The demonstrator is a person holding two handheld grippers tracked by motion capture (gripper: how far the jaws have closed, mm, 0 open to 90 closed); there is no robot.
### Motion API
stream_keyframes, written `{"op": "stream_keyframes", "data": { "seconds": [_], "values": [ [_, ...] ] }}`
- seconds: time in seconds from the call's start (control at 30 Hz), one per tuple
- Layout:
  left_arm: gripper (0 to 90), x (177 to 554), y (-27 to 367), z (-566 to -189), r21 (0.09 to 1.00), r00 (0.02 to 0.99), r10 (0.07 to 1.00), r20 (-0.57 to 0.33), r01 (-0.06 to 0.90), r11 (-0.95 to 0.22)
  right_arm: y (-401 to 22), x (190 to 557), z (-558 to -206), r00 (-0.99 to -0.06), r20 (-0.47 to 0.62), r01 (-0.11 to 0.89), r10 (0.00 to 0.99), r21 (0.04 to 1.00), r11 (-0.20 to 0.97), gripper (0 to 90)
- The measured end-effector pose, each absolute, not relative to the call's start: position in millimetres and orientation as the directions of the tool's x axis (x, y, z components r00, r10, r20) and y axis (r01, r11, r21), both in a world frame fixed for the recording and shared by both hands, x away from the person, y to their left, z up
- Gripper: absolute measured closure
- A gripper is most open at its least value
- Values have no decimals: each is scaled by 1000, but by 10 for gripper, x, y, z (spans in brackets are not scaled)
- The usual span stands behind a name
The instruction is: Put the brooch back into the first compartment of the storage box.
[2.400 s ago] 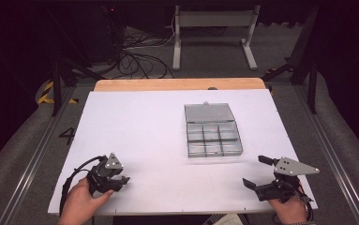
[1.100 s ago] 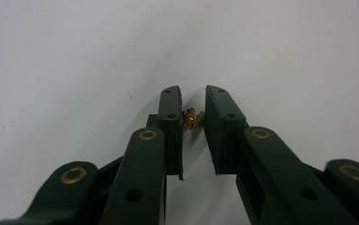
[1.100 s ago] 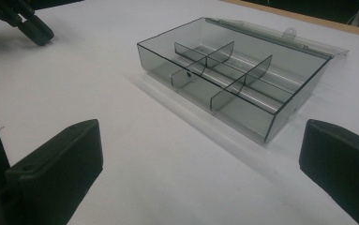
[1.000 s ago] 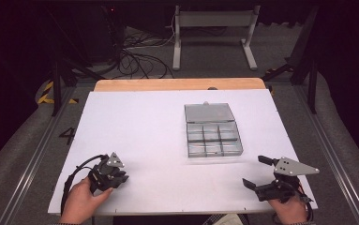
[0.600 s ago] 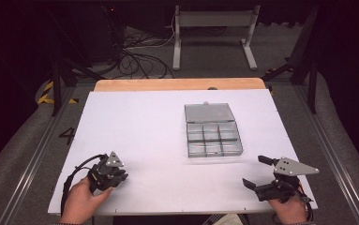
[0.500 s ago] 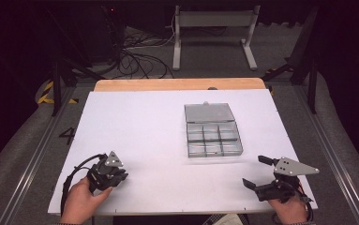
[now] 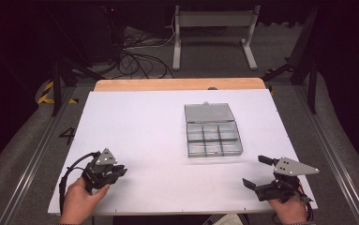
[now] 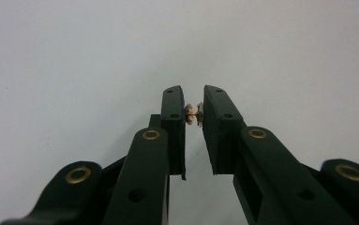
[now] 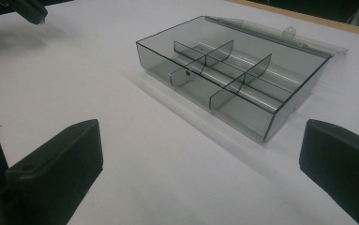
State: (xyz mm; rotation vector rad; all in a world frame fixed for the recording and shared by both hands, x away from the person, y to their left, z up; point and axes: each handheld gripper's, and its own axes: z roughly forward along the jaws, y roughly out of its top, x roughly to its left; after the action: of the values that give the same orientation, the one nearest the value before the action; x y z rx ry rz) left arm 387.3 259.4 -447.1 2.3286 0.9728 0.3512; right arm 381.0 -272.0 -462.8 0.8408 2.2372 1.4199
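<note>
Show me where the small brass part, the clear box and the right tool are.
small brass part [image 8: 194,114], left gripper view, its middle.
clear box [image 7: 213,153], high view, front wall.
right tool [image 7: 257,172], high view, between its tips.

A black "4" [image 7: 68,136] is marked on the grey floor [image 7: 22,164] just left of the table [image 7: 135,122], near its front half. Yellow-and-black hazard stripes [image 7: 46,93] are marked on the floor farther back on that side. No other text, label or brand can be read.
</note>
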Motion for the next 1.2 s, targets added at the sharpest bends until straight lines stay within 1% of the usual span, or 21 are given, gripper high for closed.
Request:
{"op": "stream_keyframes", "data": {
  "seconds": [0.3,0.5,0.53,0.63,0.67,0.7,0.73,0.77,0.9,1.0,1.13,1.2],
  "values": [
    [792,3859,2649,-4424,653,696,717,-19,552,-518,-2723,3811,-4627,-759,11,288,651,903,319,9],
    [791,3850,2697,-4388,690,690,722,-47,545,-476,-2719,3813,-4628,-759,14,290,651,903,318,9],
    [792,3844,2698,-4386,696,688,723,-66,551,-461,-2718,3814,-4628,-759,13,289,651,903,319,9],
    [792,3836,2715,-4366,714,681,729,-71,545,-440,-2717,3814,-4628,-759,14,289,651,903,319,9],
    [792,3838,2728,-4358,720,683,728,-60,535,-442,-2716,3814,-4628,-759,14,289,651,903,319,9],
    [792,3832,2727,-4357,725,678,731,-73,540,-428,-2716,3814,-4628,-759,14,289,651,903,318,9],
    [792,3833,2741,-4347,732,677,734,-61,530,-429,-2716,3815,-4628,-759,14,289,651,903,318,9],
    [791,3826,2740,-4346,735,672,737,-74,536,-415,-2717,3815,-4628,-759,15,290,651,903,317,9],
    [791,3801,2716,-4313,747,651,758,-39,523,-411,-2716,3816,-4628,-758,14,289,652,903,317,9],
    [791,3780,2678,-4276,759,657,754,-13,497,-420,-2717,3816,-4627,-758,11,287,652,903,319,9],
    [791,3754,2651,-4248,777,664,747,-34,488,-398,-2718,3815,-4627,-758,11,287,652,903,318,9],
    [792,3751,2662,-4235,786,663,748,-27,476,-393,-2718,3815,-4627,-758,11,287,652,904,318,9]
  ]
}}
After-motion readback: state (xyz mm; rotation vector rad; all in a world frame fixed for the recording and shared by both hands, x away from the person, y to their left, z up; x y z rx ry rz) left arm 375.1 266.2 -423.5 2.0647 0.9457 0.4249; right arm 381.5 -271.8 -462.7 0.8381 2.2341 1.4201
